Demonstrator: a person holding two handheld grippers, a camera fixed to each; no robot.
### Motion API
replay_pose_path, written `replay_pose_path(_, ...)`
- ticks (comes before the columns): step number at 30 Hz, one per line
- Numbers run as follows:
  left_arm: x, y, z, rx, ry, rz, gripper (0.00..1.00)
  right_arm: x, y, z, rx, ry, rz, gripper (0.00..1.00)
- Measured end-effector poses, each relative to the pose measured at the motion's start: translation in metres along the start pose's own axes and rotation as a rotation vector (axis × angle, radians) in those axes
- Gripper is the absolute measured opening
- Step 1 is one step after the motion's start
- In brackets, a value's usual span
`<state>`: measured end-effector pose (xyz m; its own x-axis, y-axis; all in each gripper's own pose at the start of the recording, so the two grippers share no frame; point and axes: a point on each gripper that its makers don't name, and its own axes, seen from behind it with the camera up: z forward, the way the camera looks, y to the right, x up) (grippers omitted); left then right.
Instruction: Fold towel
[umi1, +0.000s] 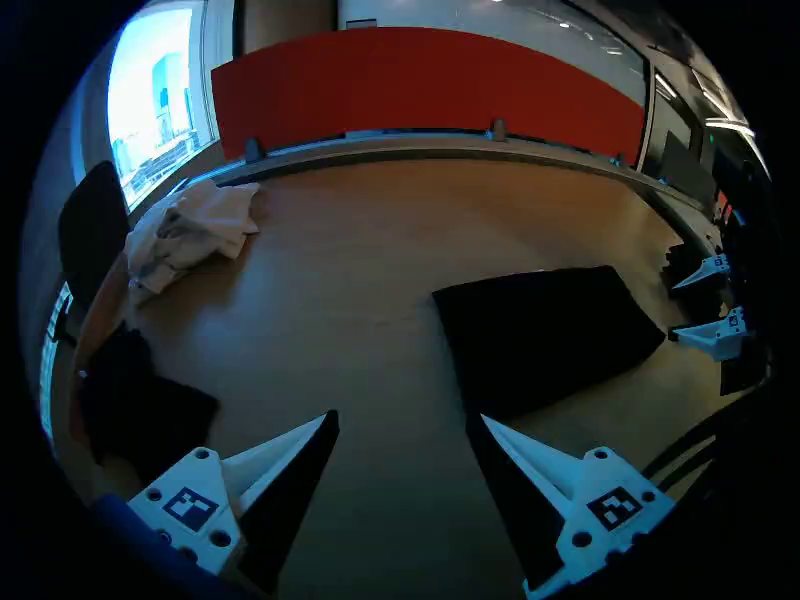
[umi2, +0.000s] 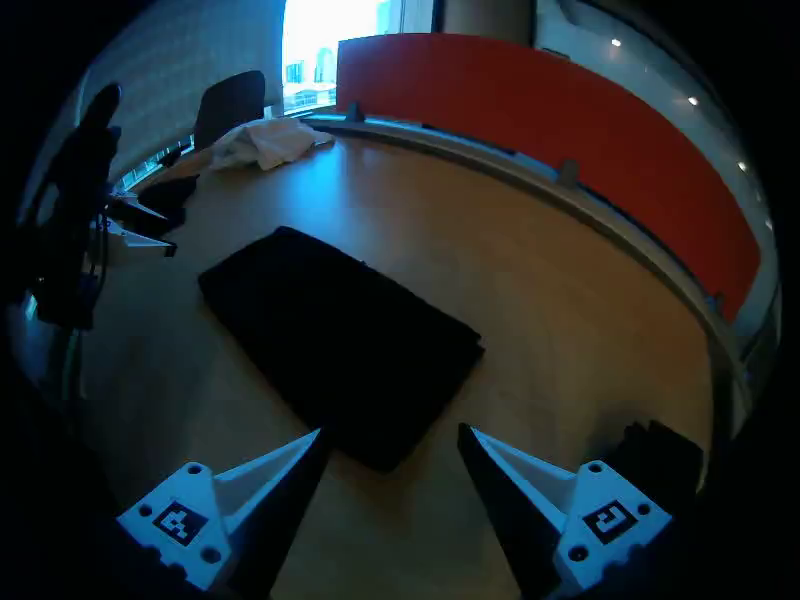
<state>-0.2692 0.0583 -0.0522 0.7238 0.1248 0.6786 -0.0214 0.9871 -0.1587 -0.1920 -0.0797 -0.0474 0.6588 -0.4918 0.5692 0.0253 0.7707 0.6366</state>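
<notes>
While spread flat on the bench (umi1: 380, 260) and not yet gripped: one black towel (umi1: 545, 340), entered below by place relative to each pair of tongs.

Left gripper view, left to right:
- Left tongs (umi1: 407, 417): wide open, holding nothing.
- Dark cloth (umi1: 140, 400): crumpled, out beyond the left tip.
- Pale cloth heap (umi1: 190, 235): bunched, farther ahead on the same side, well apart.
- Red partition (umi1: 430, 90): straight ahead, along the far bench edge.
- Black towel: ahead and to the right, near corner just beside the right tip; touching or not, cannot tell.
- Right tongs (umi1: 680, 310): far right, past the towel's outer end, tips pointing back toward it.

Right gripper view, left to right:
- Left tongs again, far left and well apart, beyond the towel's far end.
- Black towel: directly ahead, running away to the left, nearest corner lying between the open tips.
- Right tongs: wide open, holding nothing.

Handling, as judged:
- Soft, limp, light; not fragile.
- Likely to sag and drape once lifted, and to drag across the smooth wood rather than stay put.
- Thin edge lying flush on the bench, so probably hard to get a tip under.

Hold points, as judged:
- Corners of one short end, one per pair of tongs.
- Nearest corner for the right tongs, already lined up.
- For the left tongs, the corner beside the right tip.
</notes>
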Motion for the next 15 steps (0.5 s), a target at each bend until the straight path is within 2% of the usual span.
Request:
replay_pose_path(7, -0.006, -0.007, -0.007, 0.015, -0.002, -0.014, 0.94, -0.012, -0.002, 0.007, 0.023, -0.033, -0.020, 0.95)
replay_pose_path(15, -0.017, -0.012, -0.014, 0.026, -0.011, -0.020, 0.94, -0.028, -0.005, 0.015, 0.049, -0.077, -0.019, 0.84)
